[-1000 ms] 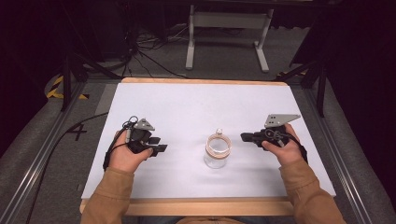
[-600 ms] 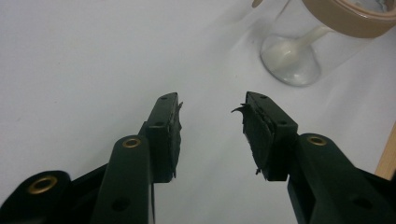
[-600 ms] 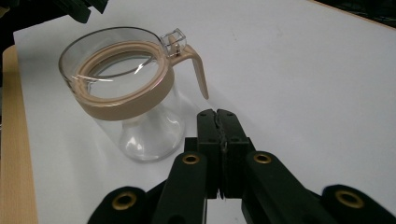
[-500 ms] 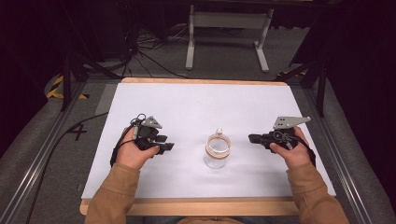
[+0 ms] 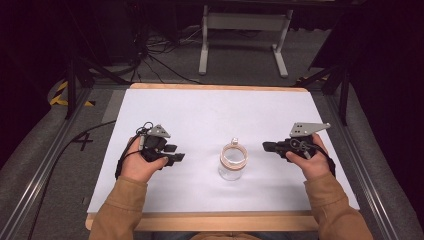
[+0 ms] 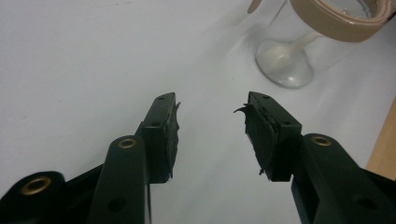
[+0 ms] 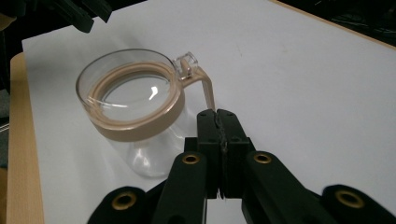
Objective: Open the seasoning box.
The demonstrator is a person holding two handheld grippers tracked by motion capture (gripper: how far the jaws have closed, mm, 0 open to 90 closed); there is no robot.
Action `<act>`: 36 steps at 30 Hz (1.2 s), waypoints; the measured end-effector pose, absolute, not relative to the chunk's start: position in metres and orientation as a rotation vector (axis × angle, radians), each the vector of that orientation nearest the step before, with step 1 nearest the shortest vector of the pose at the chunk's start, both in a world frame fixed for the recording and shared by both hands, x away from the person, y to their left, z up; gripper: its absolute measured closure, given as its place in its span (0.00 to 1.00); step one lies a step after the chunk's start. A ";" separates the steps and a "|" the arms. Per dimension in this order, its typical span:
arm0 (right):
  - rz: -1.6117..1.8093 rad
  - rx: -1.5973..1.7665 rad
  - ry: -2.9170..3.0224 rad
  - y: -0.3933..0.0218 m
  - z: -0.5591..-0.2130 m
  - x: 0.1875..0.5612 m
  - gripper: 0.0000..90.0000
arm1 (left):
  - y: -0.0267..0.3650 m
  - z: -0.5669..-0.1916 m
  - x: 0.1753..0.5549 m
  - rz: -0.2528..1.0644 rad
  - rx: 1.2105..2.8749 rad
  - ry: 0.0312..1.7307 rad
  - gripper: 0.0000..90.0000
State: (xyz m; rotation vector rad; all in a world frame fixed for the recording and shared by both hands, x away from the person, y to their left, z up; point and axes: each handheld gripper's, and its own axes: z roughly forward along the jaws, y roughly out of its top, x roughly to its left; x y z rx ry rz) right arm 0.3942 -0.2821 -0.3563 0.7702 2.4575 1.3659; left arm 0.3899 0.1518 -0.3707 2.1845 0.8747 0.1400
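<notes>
Right gripper [image 5: 267, 146] farther right of glass cup [image 5: 233, 162], white table [image 5: 210, 115].

**Clear glass cup with tan band, upright between the two grippers**

Glass cup [image 5: 233, 162]: transparent, round, standing upright on the white table surface, open mouth up. Tan band wraps around the rim; a thin tan handle strip runs down from it, with a small clear tab at the top of the handle. Looks empty.

Relative to the left gripper [image 6: 212, 119]: cup sits ahead of the jaws and off to the right jaw's side, apart from both, nothing between them.

Relative to the right gripper [image 7: 218, 116]: cup sits just ahead and left of the closed jaw tips; the handle strip comes down right at the tips, contact not clear.
</notes>
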 end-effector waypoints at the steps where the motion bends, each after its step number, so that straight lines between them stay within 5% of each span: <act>1: 1.367 0.757 2.464 -0.280 -0.354 0.396 1.00 | 0.153 -0.370 0.389 0.146 2.185 0.872 0.60; 18: 1.386 0.633 2.581 -0.217 -0.339 0.441 1.00 | 0.157 -0.371 0.387 0.138 2.189 0.863 0.60; 36: 1.373 0.644 2.625 -0.208 -0.353 0.452 1.00 | 0.153 -0.372 0.388 0.135 2.204 0.847 0.60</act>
